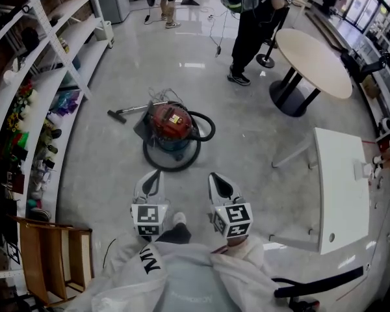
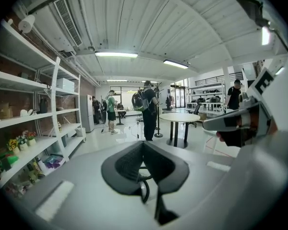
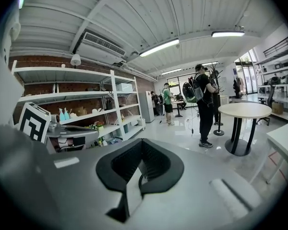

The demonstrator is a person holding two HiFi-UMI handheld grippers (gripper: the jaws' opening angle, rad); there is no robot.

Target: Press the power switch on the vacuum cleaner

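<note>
A red canister vacuum cleaner on a dark round base stood upright on the grey floor, centre of the head view. Its black hose looped to the right; its wand lay to the upper left.

Interior evenly bright. Sources: ceiling tube lights and bright windows at far right. The polished floor carries white glare patches at far centre. The shadow under the round table is soft. Both gripper views show strong barrel distortion and black vignetted corners. The left gripper and right gripper sit soft-focused near the lens. Shelves bow at the left edge.
</note>
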